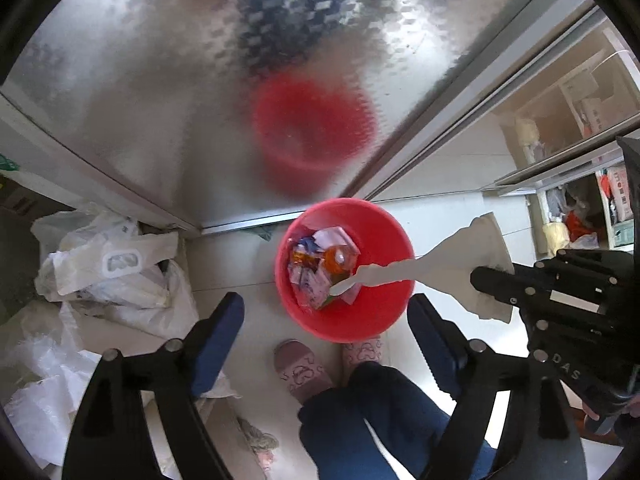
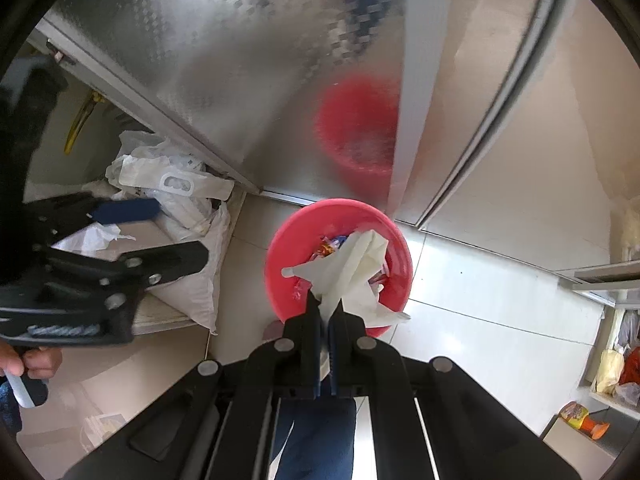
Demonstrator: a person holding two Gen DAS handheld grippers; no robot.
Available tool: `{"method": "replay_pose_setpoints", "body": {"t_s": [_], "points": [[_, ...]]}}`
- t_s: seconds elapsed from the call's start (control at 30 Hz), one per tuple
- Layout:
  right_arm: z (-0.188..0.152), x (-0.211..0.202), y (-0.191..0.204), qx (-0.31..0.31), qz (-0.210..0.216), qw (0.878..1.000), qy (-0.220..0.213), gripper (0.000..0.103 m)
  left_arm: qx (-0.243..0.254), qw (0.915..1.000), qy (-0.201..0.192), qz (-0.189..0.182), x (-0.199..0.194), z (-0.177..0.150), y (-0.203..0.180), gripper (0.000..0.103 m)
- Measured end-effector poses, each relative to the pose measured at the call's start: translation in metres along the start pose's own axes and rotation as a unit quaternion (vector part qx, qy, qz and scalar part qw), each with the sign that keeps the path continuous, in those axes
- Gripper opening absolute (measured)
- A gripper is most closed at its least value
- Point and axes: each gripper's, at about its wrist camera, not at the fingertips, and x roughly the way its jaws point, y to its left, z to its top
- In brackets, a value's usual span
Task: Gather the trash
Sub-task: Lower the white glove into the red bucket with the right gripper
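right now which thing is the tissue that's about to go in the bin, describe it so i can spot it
Find the red bin on the pale tiled floor by the metal door. Above its mouth hangs the crumpled white tissue, pinched in the shut right gripper. Unlike the colourful wrappers inside, it is plain white and held up.

- Left gripper [image 1: 326, 320] points steeply down, its blue-padded jaws spread wide with nothing between them
- Its black arms fill the bottom of the left wrist view; from the right wrist view the same gripper [image 2: 176, 236] juts in from the left edge
- A hand [image 2: 34, 364] grips its handle at the lower left of that view
- Right gripper [image 2: 329, 316] also points steeply down, jaws pressed together on a white tissue [image 2: 352, 268] that hangs out past the tips
- From the left wrist view the right gripper [image 1: 486, 280] reaches in from the right edge
- The person's legs [image 1: 384, 412] in dark trousers and two pink slippers [image 1: 300, 368] stand below both grippers
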Motion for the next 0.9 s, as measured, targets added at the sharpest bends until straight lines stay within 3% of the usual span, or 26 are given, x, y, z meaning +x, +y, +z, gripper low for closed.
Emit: {"method": "replay_pose_setpoints", "body": {"t_s": [0.27, 0.4, 0.43, 0.6, 0.67, 0.73, 0.77, 0.9], "points": [[-0.001, 0.014, 0.01, -0.034, -0.011, 0.999, 0.015, 0.003, -0.004, 0.9999, 0.006, 0.008, -0.001, -0.007, 0.01, 0.096], [0.001, 0.02, 0.011, -0.038, -0.017, 0.999, 0.015, 0.003, -0.015, 0.9998, 0.006, 0.01, 0.0, -0.011, 0.02, 0.097], [0.001, 0.022, 0.011, -0.036, -0.017, 0.999, 0.015, 0.003, -0.016, 0.9998, 0.006, 0.011, 0.0, -0.012, 0.022, 0.102], [0.0, 0.027, 0.018, -0.037, -0.029, 0.999, 0.018, 0.003, -0.022, 0.9996, 0.009, 0.014, 0.0, -0.014, 0.031, 0.103], [0.0, 0.03, 0.021, -0.041, -0.035, 0.998, 0.022, 0.014, -0.023, 0.9996, 0.01, 0.012, 0.0, -0.015, 0.034, 0.103], [0.001, 0.033, 0.024, -0.04, -0.03, 0.998, 0.025, 0.034, -0.025, 0.9995, 0.011, 0.013, 0.0, -0.015, 0.035, 0.103], [0.001, 0.034, 0.023, -0.039, -0.027, 0.999, 0.024, 0.037, -0.026, 0.9995, 0.012, 0.013, 0.0, -0.015, 0.036, 0.103], [-0.001, 0.035, 0.023, -0.032, -0.034, 0.999, 0.022, 0.071, -0.026, 0.9996, 0.006, 0.01, -0.005, -0.017, 0.038, 0.103]]}}
